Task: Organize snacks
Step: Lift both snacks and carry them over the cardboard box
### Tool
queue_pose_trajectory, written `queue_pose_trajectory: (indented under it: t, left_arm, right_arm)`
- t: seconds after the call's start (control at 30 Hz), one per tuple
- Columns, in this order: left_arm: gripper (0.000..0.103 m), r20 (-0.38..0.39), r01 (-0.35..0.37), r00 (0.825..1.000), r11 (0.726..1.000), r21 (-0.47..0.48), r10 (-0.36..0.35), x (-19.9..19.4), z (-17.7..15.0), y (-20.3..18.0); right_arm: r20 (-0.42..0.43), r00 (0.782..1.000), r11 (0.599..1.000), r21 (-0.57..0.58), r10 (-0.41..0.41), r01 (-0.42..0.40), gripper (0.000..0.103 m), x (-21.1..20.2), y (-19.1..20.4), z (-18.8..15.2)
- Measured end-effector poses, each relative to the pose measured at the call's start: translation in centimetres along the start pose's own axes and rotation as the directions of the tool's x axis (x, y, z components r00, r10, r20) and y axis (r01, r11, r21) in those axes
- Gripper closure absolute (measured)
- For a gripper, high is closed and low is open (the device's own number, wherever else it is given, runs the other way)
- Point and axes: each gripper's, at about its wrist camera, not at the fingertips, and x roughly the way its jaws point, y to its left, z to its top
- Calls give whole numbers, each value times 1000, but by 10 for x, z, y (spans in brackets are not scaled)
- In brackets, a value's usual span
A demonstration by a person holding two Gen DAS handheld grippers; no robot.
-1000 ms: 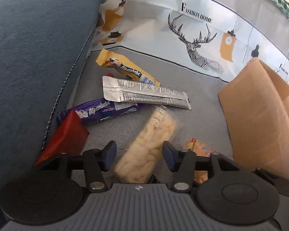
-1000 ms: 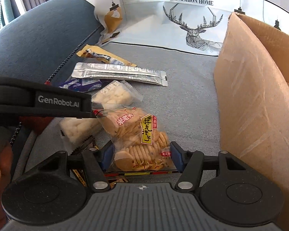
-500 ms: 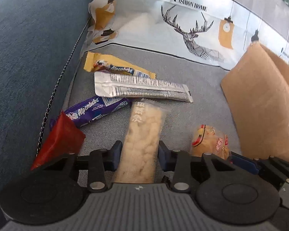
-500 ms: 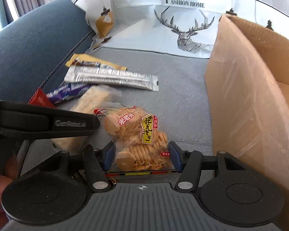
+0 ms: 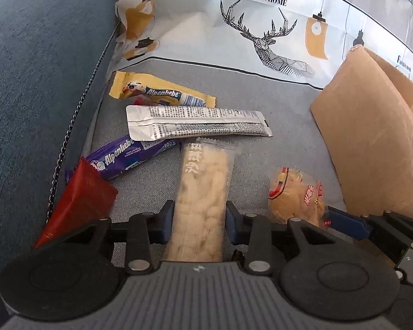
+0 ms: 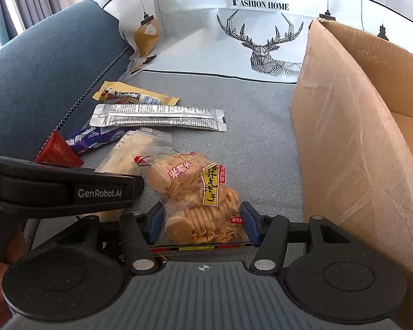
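Observation:
My left gripper [image 5: 199, 220] is shut on a long clear pack of pale rice bars [image 5: 205, 187], which points away over the grey sofa seat. My right gripper [image 6: 202, 224] is shut on a clear bag of small round crackers [image 6: 195, 192], held just left of the open cardboard box [image 6: 352, 126]. The cracker bag also shows in the left wrist view [image 5: 297, 195], with the box [image 5: 371, 143] behind it. The rice bar pack shows in the right wrist view [image 6: 135, 148], partly behind the left gripper's body.
On the seat lie a silver foil sachet [image 5: 195, 123], a yellow Alpenliebe pack [image 5: 162, 93], a purple Alpenliebe pack [image 5: 126, 156] and a red packet [image 5: 79, 195]. The blue sofa back [image 5: 41, 82] rises at left. A deer-print cloth [image 5: 261, 27] hangs behind.
My left gripper closed on the rice bar pack and turned it straight. My right gripper kept hold of the cracker bag and lifted slightly toward the box.

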Motion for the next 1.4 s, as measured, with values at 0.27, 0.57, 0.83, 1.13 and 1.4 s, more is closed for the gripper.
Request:
queue_pose_trajectory:
  t: [0.27,0.57,0.83,1.13,1.4]
  left_arm:
    - [63,94,52,994,998,-33,-48,-27,0,-1]
    - [63,283,91,958,987,-131,-51,-97,-15,-6]
    - [63,408,147,912,960,-240,-37,-148,-30,-6]
    - [63,437,205,894,955,-212,-95,-161,-17,-34]
    - [63,445,257,876,960,-110,-184,-154,-11,-89]
  right_arm:
    - [80,996,999,11,38,-39,45,-19,-3,2]
    - [249,961,992,-14,123,-124,45,-71,-5,0]
    - [392,892,974,-86,226,-209,45,-134,-12,-4]
    - [505,837,977,-81,210,-196,45,-200,-84,6]
    - [545,837,994,43,57,-96,45,-218,-168,2]
